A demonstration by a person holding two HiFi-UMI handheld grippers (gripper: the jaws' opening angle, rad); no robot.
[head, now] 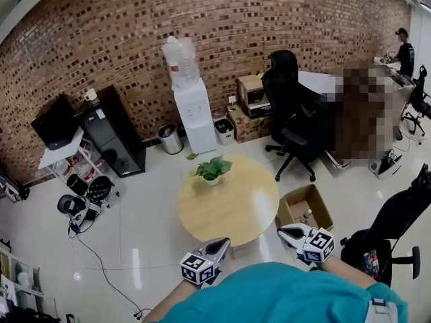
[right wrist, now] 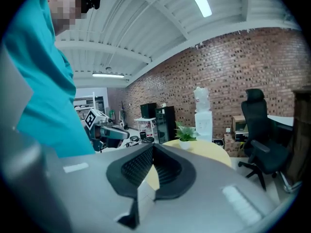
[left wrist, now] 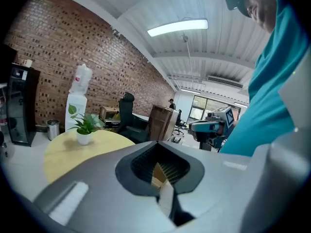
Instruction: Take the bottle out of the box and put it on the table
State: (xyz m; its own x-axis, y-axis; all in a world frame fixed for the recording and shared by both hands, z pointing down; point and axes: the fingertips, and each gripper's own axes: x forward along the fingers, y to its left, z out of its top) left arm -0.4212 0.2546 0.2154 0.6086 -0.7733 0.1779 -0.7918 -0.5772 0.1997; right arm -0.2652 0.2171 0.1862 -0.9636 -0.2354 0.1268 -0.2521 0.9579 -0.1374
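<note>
A small clear bottle [head: 307,215] stands in an open cardboard box [head: 293,206] on the floor, just right of the round wooden table [head: 232,207]. Both grippers are held close to the person's chest, at the table's near edge. My left gripper [head: 220,245] is shut and empty, and in the left gripper view [left wrist: 159,174] it points over the table [left wrist: 68,152]. My right gripper [head: 291,233] is also shut with nothing in it, short of the box's near corner. In the right gripper view [right wrist: 146,176] it faces the table [right wrist: 206,153]. Each gripper shows in the other's view: the right gripper [left wrist: 210,127] and the left gripper [right wrist: 108,132].
A potted plant [head: 213,170] sits at the table's far edge. Behind it stand a water dispenser [head: 191,110], a bin [head: 170,140] and a black cabinet [head: 116,132]. Black office chairs [head: 293,116] [head: 394,221] flank the box. Cables lie on the floor at left.
</note>
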